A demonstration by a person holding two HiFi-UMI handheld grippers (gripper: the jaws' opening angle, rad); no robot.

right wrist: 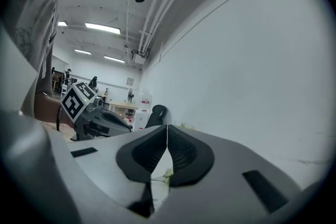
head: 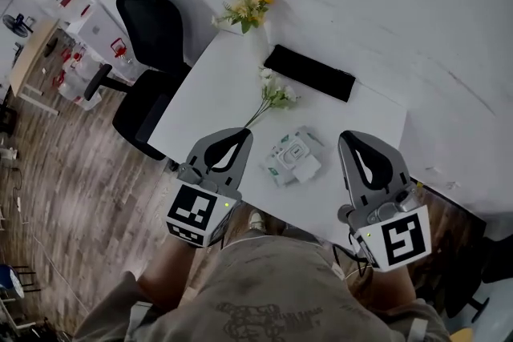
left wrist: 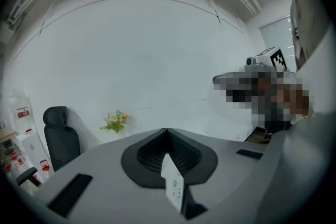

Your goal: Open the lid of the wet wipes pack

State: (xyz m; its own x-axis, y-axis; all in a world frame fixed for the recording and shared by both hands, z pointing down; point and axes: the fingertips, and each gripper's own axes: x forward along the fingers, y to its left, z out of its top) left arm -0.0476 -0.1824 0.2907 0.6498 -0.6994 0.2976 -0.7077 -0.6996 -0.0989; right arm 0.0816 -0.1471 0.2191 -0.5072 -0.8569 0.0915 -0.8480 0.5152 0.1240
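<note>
Table [head: 210,98], white, on wood floor [head: 72,192]

On your desk [head: 215,86] the wet wipes pack [head: 294,158] lies nearest you, a flower stem [head: 274,98] just behind it, a flat pad [head: 309,73] further back; the chair [head: 148,52] stands left of the desk

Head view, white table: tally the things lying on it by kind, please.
Wet wipes pack: 1
Flower sprigs: 2, one white, one yellow
Black flat pad: 1
Total: 4
</note>
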